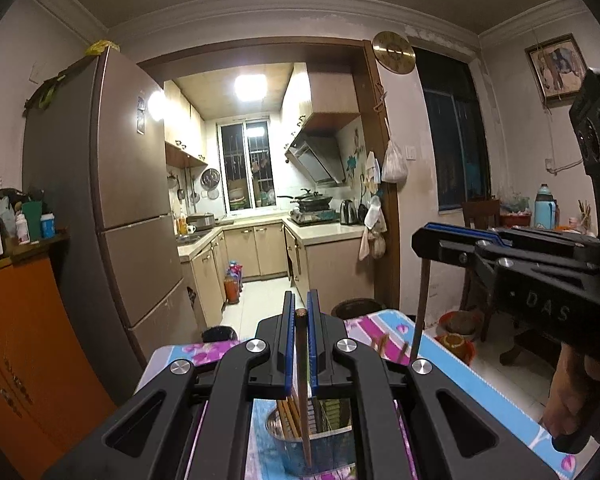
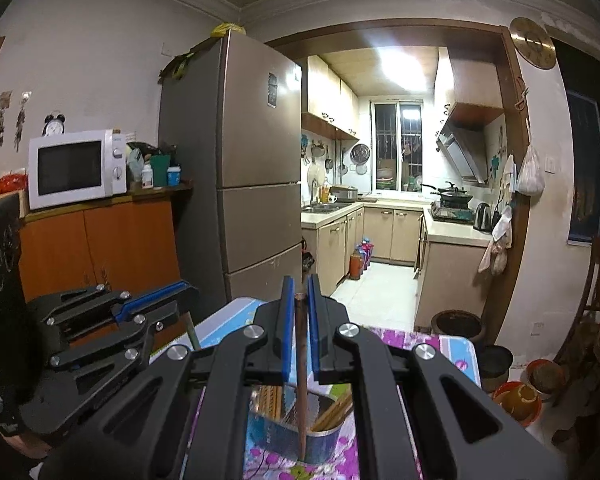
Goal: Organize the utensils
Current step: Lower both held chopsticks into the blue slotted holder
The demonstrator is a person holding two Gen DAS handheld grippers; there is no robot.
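My left gripper is shut on a dark brown chopstick that hangs upright, tip down, over a shiny metal container holding several wooden chopsticks. My right gripper is likewise shut on a dark chopstick pointing down over the same metal container. Each gripper shows in the other's view. The right gripper reaches in from the right with its thin chopstick, and the left gripper from the left with its chopstick. Both are raised above the floral tablecloth.
A person's hand holds the right gripper's handle. Beyond the table stand a tall fridge, an orange cabinet with a microwave, and a doorway to the kitchen. A dark pot and an orange basin sit on the floor to the right.
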